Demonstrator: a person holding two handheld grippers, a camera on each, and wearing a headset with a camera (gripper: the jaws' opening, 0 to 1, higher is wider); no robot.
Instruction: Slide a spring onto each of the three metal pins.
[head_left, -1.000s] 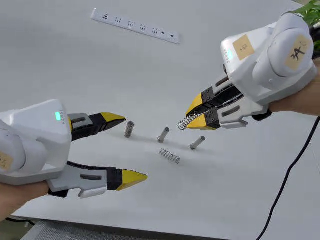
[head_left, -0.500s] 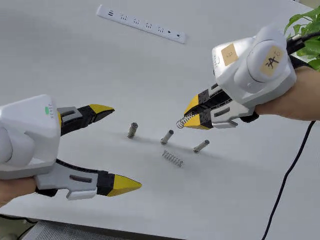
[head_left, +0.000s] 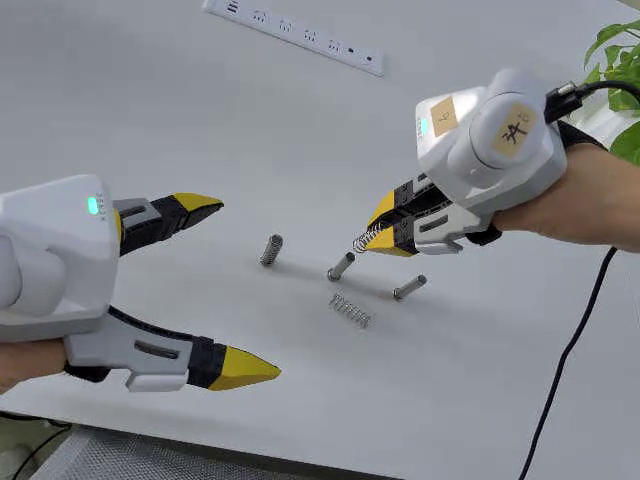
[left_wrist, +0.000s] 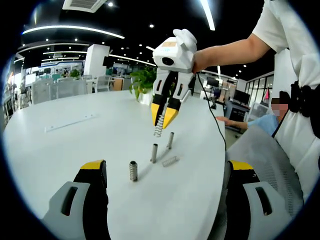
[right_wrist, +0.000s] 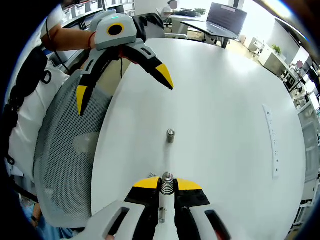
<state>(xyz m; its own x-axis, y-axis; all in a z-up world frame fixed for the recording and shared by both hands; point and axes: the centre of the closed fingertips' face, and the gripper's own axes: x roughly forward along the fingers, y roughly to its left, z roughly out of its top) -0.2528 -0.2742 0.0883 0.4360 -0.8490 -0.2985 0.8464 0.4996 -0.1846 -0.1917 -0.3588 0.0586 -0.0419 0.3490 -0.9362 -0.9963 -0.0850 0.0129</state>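
Three short silver metal pins, in row, all upright on table (head_left: 180, 110).
First pin (head_left: 271, 249), leftmost in head view: coil spring already on it, covers whole length.
Middle pin (head_left: 341, 266): bare.
Third pin (head_left: 409, 288): bare, standing at other end of row from first pin.
Loose spring (head_left: 350, 310): lies flat, near middle pin on person's side, not touching it.
Second spring (head_left: 366, 240): one end pinched between tips of right gripper (head_left: 382, 229), free end points down at top of middle pin, probably not yet touching.
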